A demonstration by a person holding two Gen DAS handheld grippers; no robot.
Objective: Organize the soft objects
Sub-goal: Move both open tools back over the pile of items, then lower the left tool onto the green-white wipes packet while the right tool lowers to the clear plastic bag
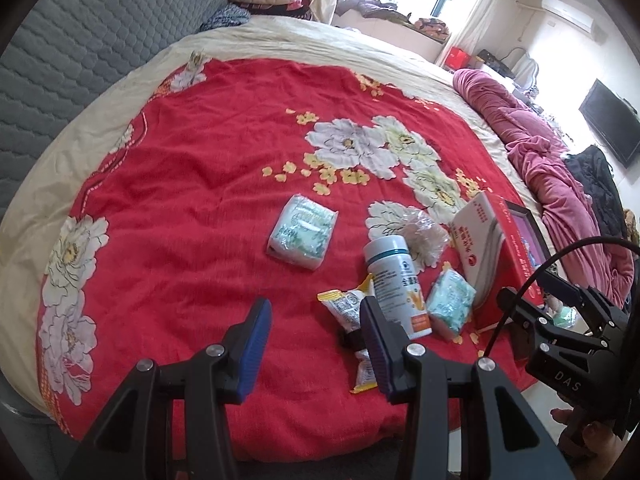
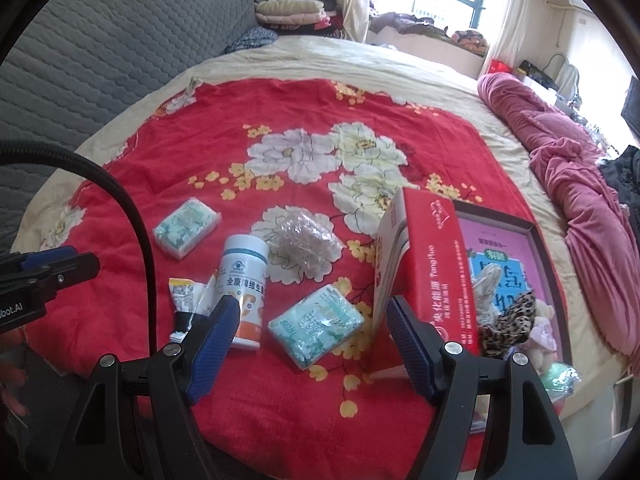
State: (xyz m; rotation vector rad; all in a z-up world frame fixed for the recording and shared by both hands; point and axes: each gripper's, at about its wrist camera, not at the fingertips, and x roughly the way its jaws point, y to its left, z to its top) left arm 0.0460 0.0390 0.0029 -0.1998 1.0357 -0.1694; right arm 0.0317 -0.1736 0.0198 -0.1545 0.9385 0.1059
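On the red flowered bedspread [image 1: 192,184] lie two green-white tissue packs. One tissue pack [image 1: 302,236] lies ahead of my left gripper [image 1: 316,344], which is open and empty. A yellow snack packet [image 1: 346,306] sits just beyond its right finger. The other tissue pack [image 2: 316,324] lies just ahead of my right gripper [image 2: 314,344], framed by its open fingers, which are not touching it. A white pill bottle [image 2: 244,280] lies on its side to that pack's left. Crumpled clear plastic [image 2: 304,236] rests farther back.
A red carton [image 2: 432,272] stands right of the near pack, against a framed pink-lined tray [image 2: 512,248] holding a leopard scrunchie [image 2: 508,320] and a small plush toy [image 2: 540,328]. A rolled pink blanket [image 2: 580,200] lies along the bed's right side. A grey quilted headboard [image 1: 80,60] is at left.
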